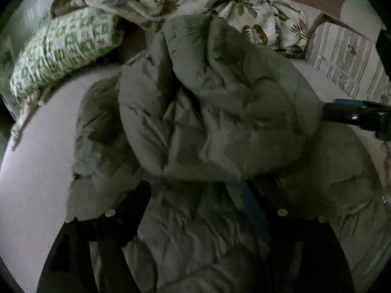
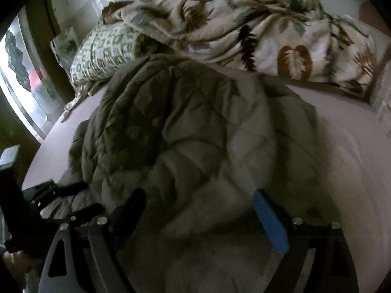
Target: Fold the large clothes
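Observation:
A grey-green puffy quilted jacket (image 1: 207,112) lies bunched on the pale bed sheet (image 1: 44,161); it also fills the right wrist view (image 2: 176,141). My left gripper (image 1: 193,193) has its fingers wide apart with jacket fabric draped over and between them; its blue pad (image 1: 251,210) shows under a fold. My right gripper (image 2: 198,205) is open, its fingers spread around the near edge of the jacket, blue pad (image 2: 268,222) on the right. The right gripper also shows at the right edge of the left wrist view (image 1: 347,112), touching the jacket.
A green-and-white patterned pillow (image 1: 66,48) and a crumpled leaf-print blanket (image 2: 256,34) lie at the far side of the bed. A window (image 2: 19,78) is at left. A wooden chair (image 1: 322,7) and striped fabric (image 1: 347,63) are at right.

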